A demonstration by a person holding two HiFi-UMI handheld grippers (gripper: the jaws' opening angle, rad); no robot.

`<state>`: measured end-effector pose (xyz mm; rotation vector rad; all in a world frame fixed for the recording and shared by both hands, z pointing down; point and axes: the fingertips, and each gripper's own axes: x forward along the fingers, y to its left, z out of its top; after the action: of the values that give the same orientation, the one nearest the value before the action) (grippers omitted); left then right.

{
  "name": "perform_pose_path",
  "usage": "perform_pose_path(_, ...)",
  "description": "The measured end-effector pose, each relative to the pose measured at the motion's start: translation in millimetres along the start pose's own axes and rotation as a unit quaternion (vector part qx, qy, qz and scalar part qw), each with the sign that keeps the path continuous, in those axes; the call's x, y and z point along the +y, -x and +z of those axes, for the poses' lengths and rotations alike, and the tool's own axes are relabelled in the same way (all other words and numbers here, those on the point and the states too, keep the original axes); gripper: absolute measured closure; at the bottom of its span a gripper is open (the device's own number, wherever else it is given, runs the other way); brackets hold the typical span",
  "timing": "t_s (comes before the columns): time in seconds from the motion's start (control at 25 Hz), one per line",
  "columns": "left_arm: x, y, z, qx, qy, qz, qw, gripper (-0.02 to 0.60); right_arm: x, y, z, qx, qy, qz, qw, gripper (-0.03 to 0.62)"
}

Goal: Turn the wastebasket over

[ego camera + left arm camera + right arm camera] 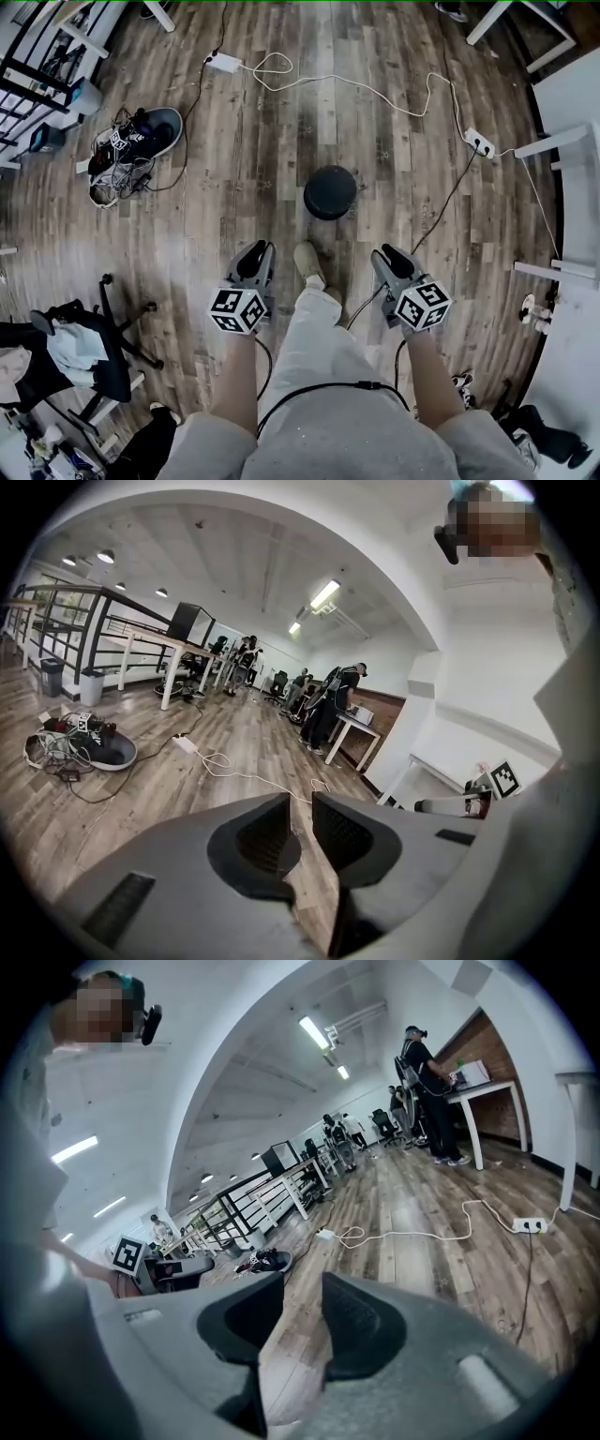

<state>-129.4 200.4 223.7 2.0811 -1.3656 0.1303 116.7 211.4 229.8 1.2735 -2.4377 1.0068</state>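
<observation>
The left gripper (251, 255) and right gripper (394, 259), jaws parted and empty, hang near a black wastebasket (330, 192); their cubes (237, 310) bear square markers.

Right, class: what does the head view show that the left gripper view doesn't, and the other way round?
Head view only: the black wastebasket on the floor, just ahead of the person's shoe. Left gripper view only: people standing at desks, and ceiling lights. Both: the wood floor, the white cable, the tray of tangled wires, and the left gripper, its jaws slightly apart with nothing between them.
</observation>
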Motion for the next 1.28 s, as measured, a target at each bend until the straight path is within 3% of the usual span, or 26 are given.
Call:
perform_pose_path(0.72, 33, -160, -19, 0.084, 0.021, -0.068, 0.9939, 0.512, -78, -119, 14, 0.052, -0.029, -0.018, 0.998, 0.474)
perform_pose_path(0.96, 52, -200, -53, 0.121, 0.014, -0.09, 0.9885, 0.512, -102, -166, -3, 0.058, -0.047, -0.015, 0.997, 0.473)
perform_pose_path(1.28, 73, -244, -91, 0.139, 0.032, -0.084, 0.9861, 0.512, -142, -220, -28, 0.068, -0.072, -0.004, 0.995, 0.47)
